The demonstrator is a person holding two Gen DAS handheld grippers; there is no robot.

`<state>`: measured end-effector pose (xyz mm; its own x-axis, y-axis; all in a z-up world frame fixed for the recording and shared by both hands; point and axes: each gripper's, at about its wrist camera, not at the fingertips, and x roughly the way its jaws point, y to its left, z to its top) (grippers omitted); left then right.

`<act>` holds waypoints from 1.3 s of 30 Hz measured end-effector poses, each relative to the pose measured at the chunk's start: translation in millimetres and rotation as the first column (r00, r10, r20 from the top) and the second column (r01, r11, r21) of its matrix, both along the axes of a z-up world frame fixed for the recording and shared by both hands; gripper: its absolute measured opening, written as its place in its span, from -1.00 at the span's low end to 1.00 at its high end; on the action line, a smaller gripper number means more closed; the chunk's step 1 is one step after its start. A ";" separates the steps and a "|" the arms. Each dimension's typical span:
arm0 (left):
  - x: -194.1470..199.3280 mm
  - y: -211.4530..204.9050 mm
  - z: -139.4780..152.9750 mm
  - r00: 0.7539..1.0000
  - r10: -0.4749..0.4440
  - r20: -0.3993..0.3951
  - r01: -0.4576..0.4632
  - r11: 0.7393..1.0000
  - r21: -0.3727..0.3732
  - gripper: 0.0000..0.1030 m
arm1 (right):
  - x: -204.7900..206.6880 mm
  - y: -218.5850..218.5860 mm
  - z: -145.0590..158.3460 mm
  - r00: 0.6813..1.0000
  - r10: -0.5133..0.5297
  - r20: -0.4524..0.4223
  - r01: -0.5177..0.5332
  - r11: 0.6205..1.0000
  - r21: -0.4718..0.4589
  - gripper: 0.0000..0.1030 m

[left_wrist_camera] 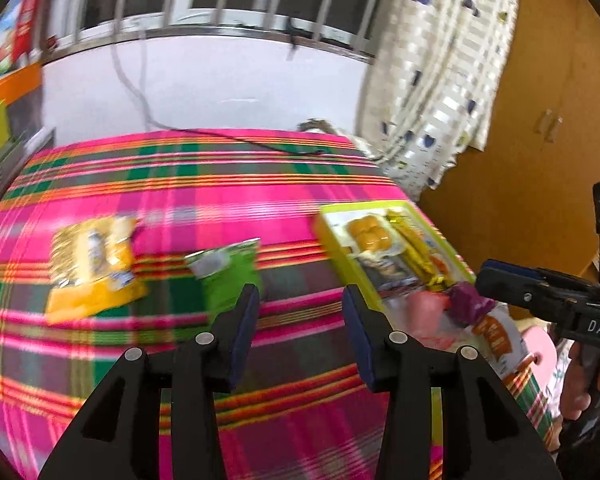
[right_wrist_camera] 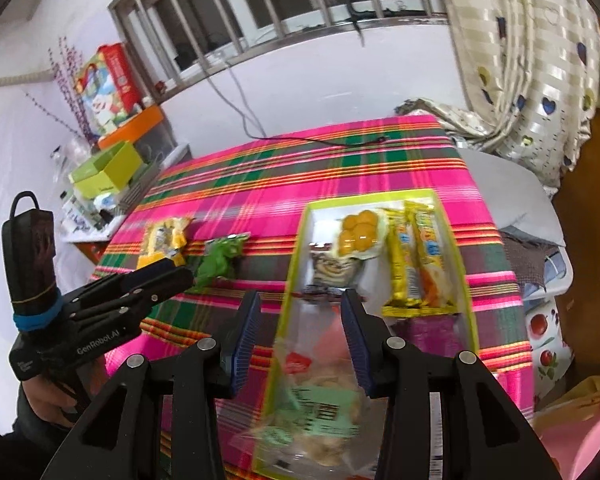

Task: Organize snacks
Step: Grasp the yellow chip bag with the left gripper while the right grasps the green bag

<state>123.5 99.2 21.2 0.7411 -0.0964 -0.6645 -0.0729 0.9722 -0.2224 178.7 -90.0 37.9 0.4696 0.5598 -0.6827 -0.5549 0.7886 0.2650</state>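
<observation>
Plaid cloth: pink, green and orange checks are spread over the table (right_wrist_camera: 340, 160), and everything sits on them.
Tray: a lime-rimmed tray (right_wrist_camera: 466, 264) is seen at the right of the cloth, its long side running away from the cameras.
Tray contents: a pack of round yellow cakes (right_wrist_camera: 360, 232) is laid at the far end, two gold wrapped bars (right_wrist_camera: 418, 260) are lined up along the right wall, a dark striped packet (right_wrist_camera: 332, 270) is lodged beside them, and a clear bag of pale crisps (right_wrist_camera: 320, 408) is spread across the near end.
Loose snacks: a yellow packet (left_wrist_camera: 94, 264) and a green packet (left_wrist_camera: 228, 268) are left on the cloth, well apart from the tray, the green one nearer to it.
Left gripper: the left gripper (left_wrist_camera: 300, 312) is held above bare cloth between green packet and tray; its jaws are parted and nothing is caught between them.
Right gripper: the right gripper (right_wrist_camera: 300, 316) is poised over the tray's near end; its jaws are parted, the clear bag is seen below them, and no pad is seen pressing on anything.
</observation>
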 end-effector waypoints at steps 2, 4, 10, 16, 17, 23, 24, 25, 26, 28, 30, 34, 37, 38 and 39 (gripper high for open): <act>-7.2 11.9 -2.4 0.999 0.032 -0.005 -0.032 0.999 -0.001 -0.14 | -2.2 8.9 -0.8 1.000 0.013 -0.002 -0.013 1.000 -0.006 -0.23; -15.1 25.0 -5.0 0.998 0.062 -0.008 -0.062 0.998 -0.005 -0.14 | -3.9 18.2 -2.2 1.000 0.029 -0.006 -0.029 1.000 -0.012 -0.22; -28.5 58.6 -13.3 0.990 0.137 -0.029 -0.137 0.991 -0.008 -0.14 | -8.9 46.1 -6.1 0.998 0.065 -0.013 -0.065 0.997 -0.037 -0.08; -38.4 89.6 -15.7 0.978 0.205 -0.028 -0.205 0.979 -0.003 -0.12 | -9.1 70.7 -9.9 0.996 0.090 -0.019 -0.091 0.994 -0.056 -0.04; -37.6 94.9 -15.4 0.976 0.216 -0.028 -0.216 0.976 0.000 -0.09 | -9.4 74.0 -10.3 0.995 0.093 -0.021 -0.094 0.994 -0.057 -0.04; -26.6 120.8 -18.6 0.959 0.282 -0.033 -0.282 0.959 0.016 0.10 | -6.9 88.5 -14.4 0.993 0.112 -0.032 -0.113 0.991 -0.069 -0.03; -24.7 123.7 -19.1 0.957 0.289 -0.032 -0.288 0.957 0.016 0.11 | -6.4 90.3 -14.7 0.993 0.113 -0.032 -0.115 0.991 -0.071 -0.02; -20.6 127.2 -20.4 0.956 0.293 -0.034 -0.292 0.956 0.016 0.14 | -5.5 91.8 -15.0 0.993 0.113 -0.032 -0.115 0.991 -0.073 -0.02; -16.3 129.7 -21.8 0.954 0.297 -0.038 -0.297 0.955 0.020 0.16 | -5.0 92.8 -15.3 0.993 0.114 -0.032 -0.116 0.990 -0.075 -0.02; -7.0 135.9 -25.6 0.949 0.311 -0.047 -0.310 0.950 0.024 0.18 | -3.4 95.1 -16.6 0.993 0.113 -0.035 -0.116 0.990 -0.078 -0.02; 0.4 140.7 -29.3 0.947 0.318 -0.048 -0.317 0.948 0.035 0.20 | -1.7 97.5 -17.8 0.993 0.112 -0.039 -0.115 0.990 -0.080 -0.01; 12.4 146.8 -39.4 0.942 0.329 -0.065 -0.327 0.944 0.033 0.22 | 2.9 102.2 -21.2 0.993 0.108 -0.044 -0.111 0.990 -0.085 0.00; 18.4 150.3 -48.1 0.933 0.351 -0.078 -0.349 0.936 0.037 0.23 | 7.7 109.4 -22.9 0.994 0.102 -0.044 -0.106 0.990 -0.092 0.00; 19.5 151.6 -50.7 0.931 0.356 -0.082 -0.354 0.935 0.033 0.22 | 9.2 112.5 -23.6 0.994 0.101 -0.045 -0.105 0.990 -0.096 0.00; 20.7 153.5 -54.1 0.929 0.360 -0.092 -0.359 0.933 0.025 0.22 | 11.4 116.6 -25.2 0.994 0.100 -0.048 -0.105 0.989 -0.102 0.00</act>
<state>144.2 252.7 -32.9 0.6599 0.1701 -0.7318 -0.4377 0.8787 -0.1904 190.1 26.6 12.7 0.3828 0.5284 -0.7578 -0.6243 0.7526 0.2094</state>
